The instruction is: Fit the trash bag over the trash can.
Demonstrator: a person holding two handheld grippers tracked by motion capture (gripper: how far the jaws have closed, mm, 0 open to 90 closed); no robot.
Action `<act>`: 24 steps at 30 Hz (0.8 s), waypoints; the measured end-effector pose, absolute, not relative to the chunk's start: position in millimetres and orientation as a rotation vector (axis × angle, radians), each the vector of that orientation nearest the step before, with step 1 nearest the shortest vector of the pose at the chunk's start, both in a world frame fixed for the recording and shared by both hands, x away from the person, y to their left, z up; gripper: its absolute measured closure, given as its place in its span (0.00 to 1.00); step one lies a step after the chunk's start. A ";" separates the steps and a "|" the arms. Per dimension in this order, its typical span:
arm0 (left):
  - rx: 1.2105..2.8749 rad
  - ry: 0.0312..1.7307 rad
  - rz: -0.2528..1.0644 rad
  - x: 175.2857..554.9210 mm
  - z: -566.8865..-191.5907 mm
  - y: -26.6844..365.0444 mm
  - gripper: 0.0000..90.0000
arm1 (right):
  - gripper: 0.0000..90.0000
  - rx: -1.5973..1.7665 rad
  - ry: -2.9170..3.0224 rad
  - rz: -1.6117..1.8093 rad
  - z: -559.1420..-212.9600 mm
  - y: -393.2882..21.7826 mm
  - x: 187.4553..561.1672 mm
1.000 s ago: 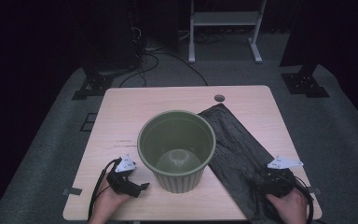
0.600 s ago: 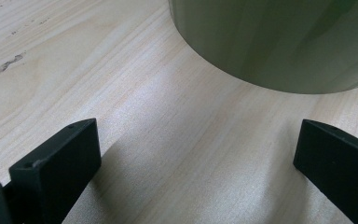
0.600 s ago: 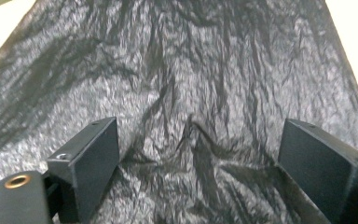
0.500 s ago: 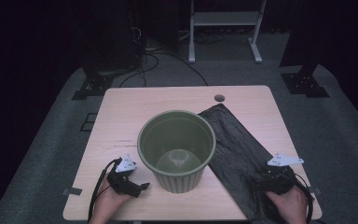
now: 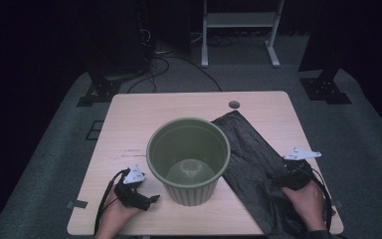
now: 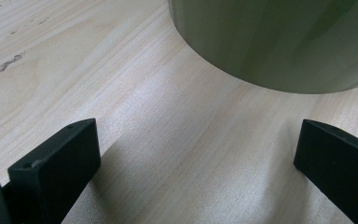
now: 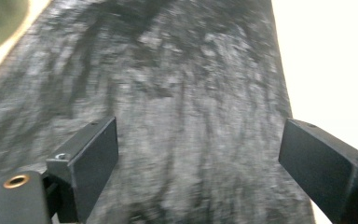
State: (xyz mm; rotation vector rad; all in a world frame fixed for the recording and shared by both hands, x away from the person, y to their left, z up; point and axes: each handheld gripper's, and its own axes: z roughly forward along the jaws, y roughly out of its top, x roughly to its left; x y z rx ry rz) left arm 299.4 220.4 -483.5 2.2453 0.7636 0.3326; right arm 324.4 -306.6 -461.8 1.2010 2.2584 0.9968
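High view: left gripper (image 5: 151, 199) sits jaws apart beside the green bin (image 5: 188, 160); right gripper (image 5: 278, 175), also apart, hovers over the black bag (image 5: 248, 159).

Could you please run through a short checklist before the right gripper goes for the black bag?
1. Right gripper jaws open: ok.
2. Black bag beneath the right jaws: ok.
3. Bag pinched between the jaws: not ok, nothing gripped yet.
4. Left gripper open, holding nothing: ok.
5. Green bin upright, apart from the left jaws: ok.
6. Bag's opening edge located: cannot tell, the right gripper view is blurred.
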 end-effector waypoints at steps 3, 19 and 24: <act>2.245 0.764 0.332 299.5 -483.5 220.4 0.00 | 0.11 1.237 2.260 0.961 -463.6 -314.5 336.9; 2.245 0.764 0.333 299.4 -483.5 220.4 0.00 | 0.11 1.367 2.321 0.976 -476.5 -325.0 355.4; 2.245 0.764 0.332 299.5 -483.5 220.4 0.00 | 0.11 1.354 2.344 0.999 -476.9 -317.9 354.0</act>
